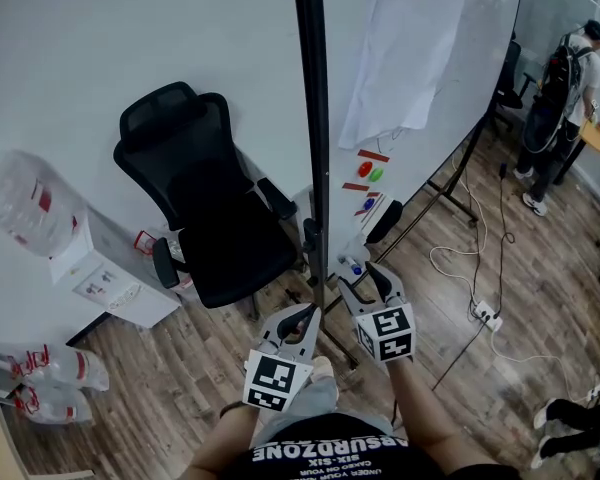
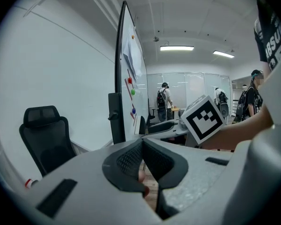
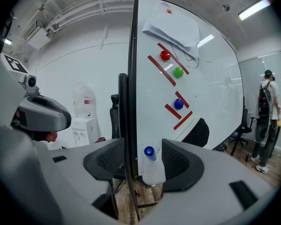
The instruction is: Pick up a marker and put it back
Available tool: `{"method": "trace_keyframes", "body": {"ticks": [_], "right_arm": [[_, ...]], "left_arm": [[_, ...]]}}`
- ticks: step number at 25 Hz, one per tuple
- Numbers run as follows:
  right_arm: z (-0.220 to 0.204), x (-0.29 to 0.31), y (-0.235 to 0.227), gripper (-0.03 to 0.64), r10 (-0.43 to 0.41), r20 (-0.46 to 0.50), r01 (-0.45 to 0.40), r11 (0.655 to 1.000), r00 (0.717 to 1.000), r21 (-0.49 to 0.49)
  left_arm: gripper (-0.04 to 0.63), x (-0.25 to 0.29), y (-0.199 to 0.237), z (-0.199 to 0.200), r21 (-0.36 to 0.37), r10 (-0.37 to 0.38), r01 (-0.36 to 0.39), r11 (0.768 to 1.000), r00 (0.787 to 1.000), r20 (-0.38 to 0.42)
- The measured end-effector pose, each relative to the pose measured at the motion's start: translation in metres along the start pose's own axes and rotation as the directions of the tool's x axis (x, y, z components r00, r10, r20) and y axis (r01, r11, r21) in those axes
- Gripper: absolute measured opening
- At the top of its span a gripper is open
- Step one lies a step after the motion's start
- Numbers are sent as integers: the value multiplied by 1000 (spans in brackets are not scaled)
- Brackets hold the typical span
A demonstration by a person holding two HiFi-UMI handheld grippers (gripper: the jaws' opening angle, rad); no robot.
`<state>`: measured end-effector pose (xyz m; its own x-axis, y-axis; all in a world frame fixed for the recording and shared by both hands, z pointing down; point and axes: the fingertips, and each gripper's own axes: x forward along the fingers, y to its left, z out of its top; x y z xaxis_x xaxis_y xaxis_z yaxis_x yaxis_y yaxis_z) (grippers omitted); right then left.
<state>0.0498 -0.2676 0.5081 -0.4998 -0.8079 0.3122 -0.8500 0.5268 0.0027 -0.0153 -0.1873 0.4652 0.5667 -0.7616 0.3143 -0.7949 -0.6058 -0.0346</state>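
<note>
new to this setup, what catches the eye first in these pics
A tall black-framed whiteboard cuts through the middle of the head view, with a black office chair to its left. A blue-capped marker at the board's lower edge sits between the open right tongs.

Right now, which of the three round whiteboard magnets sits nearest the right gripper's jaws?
The blue magnet, lowest of the three, just above the blue-capped marker; the green magnet and red magnet sit higher.

Office, by the look of it. Freestanding whiteboard (image 1: 450,78) with magnets (image 1: 365,169), black swivel chair (image 1: 205,203), water dispenser (image 1: 100,273) by the wall, power strip (image 1: 488,315) on wood floor, ceiling strip lights (image 2: 177,48), glass partitions (image 2: 196,86).
</note>
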Motion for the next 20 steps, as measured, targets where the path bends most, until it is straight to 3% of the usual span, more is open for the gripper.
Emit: {"method": "trace_keyframes", "body": {"ticks": [12,20], "right_arm": [[-20,19,-9,227,12,-101,-13,1000,995,-9],[-25,24,-12,134,0,-136,-4,1000,991,-30]], "left_arm": [[6,15,7,-6,-13,-15,15,1000,1000,-22],[6,17,10,-8,-19,-14,13,1000,1000,-26]]}}
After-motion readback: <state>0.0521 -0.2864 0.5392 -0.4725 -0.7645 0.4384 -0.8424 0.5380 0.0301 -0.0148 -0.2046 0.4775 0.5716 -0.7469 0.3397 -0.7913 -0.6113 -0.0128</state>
